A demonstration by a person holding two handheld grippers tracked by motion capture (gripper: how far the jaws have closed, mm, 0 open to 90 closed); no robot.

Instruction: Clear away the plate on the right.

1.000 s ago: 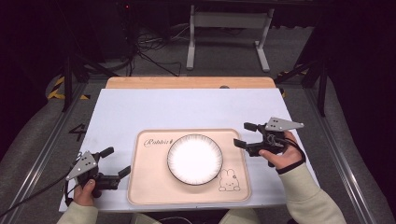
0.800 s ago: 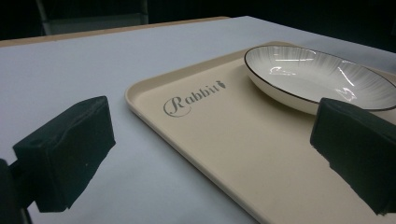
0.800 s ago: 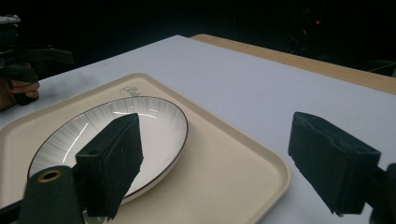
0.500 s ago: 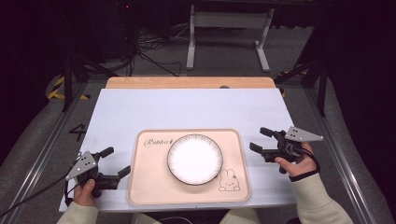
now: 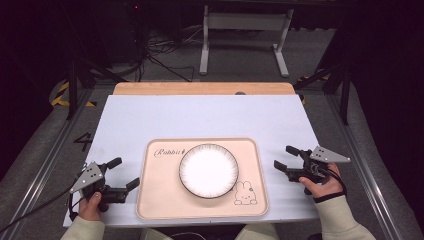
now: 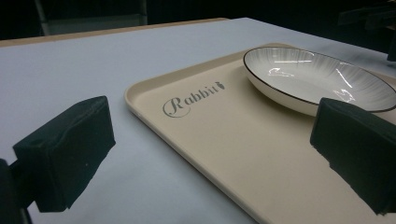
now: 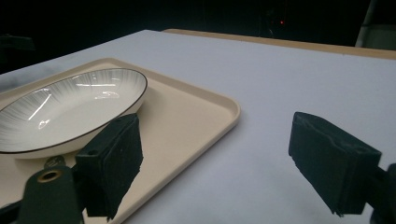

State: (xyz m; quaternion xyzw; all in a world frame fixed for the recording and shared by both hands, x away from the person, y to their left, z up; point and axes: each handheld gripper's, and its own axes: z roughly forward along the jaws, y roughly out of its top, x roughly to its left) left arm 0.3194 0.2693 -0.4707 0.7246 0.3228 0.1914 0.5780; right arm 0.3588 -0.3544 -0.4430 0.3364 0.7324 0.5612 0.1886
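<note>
plate (image 5: 208,170): white, dark-rimmed, empty | upright on beige tray (image 5: 159,200), centre

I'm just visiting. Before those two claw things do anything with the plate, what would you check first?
1. Left gripper open, jaws apart: ok.
2. Right gripper open, holding nothing: ok.
3. Plate sits flat on the tray: ok.
4. Plate empty: ok.
5. Both grippers beside the tray, not touching it: ok.
6. Which move comes next: cannot tell.
</note>
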